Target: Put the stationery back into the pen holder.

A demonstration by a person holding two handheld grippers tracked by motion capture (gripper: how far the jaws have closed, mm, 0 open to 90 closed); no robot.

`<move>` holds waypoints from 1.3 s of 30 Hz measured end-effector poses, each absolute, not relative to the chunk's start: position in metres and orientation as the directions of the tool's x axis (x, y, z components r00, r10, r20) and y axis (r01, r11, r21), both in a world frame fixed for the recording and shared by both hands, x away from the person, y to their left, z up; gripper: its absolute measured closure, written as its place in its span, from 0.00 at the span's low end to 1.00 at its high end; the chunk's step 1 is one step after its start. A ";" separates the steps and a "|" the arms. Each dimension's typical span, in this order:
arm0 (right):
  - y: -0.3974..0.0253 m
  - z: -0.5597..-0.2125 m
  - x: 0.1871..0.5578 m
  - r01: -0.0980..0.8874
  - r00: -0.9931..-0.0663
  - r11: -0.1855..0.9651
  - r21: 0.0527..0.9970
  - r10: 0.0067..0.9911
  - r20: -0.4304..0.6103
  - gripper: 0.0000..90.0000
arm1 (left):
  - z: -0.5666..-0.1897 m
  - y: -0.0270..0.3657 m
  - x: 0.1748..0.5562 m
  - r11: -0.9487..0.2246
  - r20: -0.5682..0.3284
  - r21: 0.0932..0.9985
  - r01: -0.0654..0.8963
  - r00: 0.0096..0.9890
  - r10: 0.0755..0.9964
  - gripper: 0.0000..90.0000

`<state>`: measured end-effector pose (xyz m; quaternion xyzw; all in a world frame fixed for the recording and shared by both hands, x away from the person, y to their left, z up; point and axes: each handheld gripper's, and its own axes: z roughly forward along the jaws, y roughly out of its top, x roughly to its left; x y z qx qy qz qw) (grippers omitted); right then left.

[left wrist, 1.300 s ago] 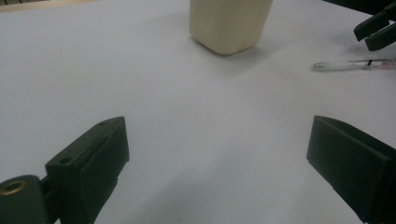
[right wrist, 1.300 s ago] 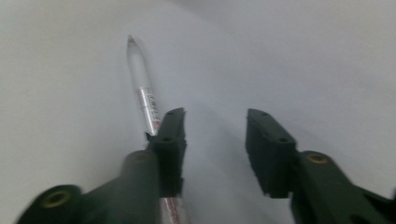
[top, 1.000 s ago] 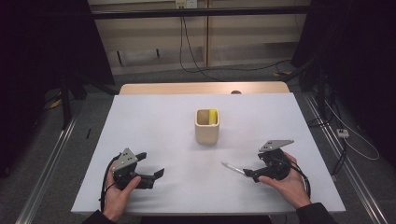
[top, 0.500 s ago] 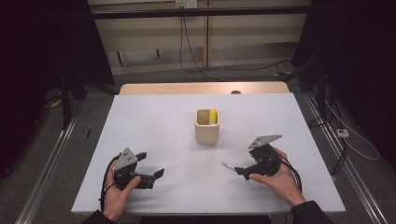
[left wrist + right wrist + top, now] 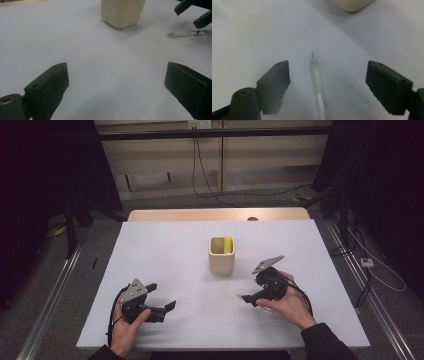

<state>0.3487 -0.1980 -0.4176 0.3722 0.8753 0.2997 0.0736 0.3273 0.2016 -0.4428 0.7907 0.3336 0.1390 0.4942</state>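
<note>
A clear pen (image 5: 318,85) lies flat on the white table (image 5: 165,250), running straight up between the wide-apart jaws of my right gripper (image 5: 328,87), untouched. From above, the right gripper (image 5: 252,294) hovers low, just right of and nearer than a cream cup (image 5: 221,256) that holds something yellow (image 5: 228,244). My left gripper (image 5: 161,297) rests at the front left, open and empty. In its own view, the left gripper (image 5: 116,92) looks across bare table at the cup (image 5: 122,12), the pen (image 5: 190,33) and the right gripper's jaws (image 5: 197,12).
The table's near edge (image 5: 215,345) runs just under both hands. A wooden strip (image 5: 215,214) borders the far edge. Cables (image 5: 210,190) lie on the floor beyond, and metal rails (image 5: 55,290) run along both sides.
My right gripper has moved left and forward, bringing its open jaws over the pen that earlier lay ahead of its tips. The left gripper has stayed put.
</note>
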 end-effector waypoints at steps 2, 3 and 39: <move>-0.195 -0.420 0.350 0.615 -0.711 0.553 0.563 0.698 0.091 0.27 | -0.443 0.202 0.327 -0.290 -0.110 0.874 0.390 0.739 0.664 0.06; -0.194 -0.421 0.351 0.611 -0.716 0.562 0.558 0.693 0.086 0.28 | -0.443 0.202 0.327 -0.289 -0.110 0.874 0.390 0.739 0.665 0.06; -0.178 -0.428 0.347 0.609 -0.752 0.693 0.386 0.659 0.002 0.91 | -0.444 0.201 0.330 -0.291 -0.117 0.870 0.397 0.741 0.661 0.06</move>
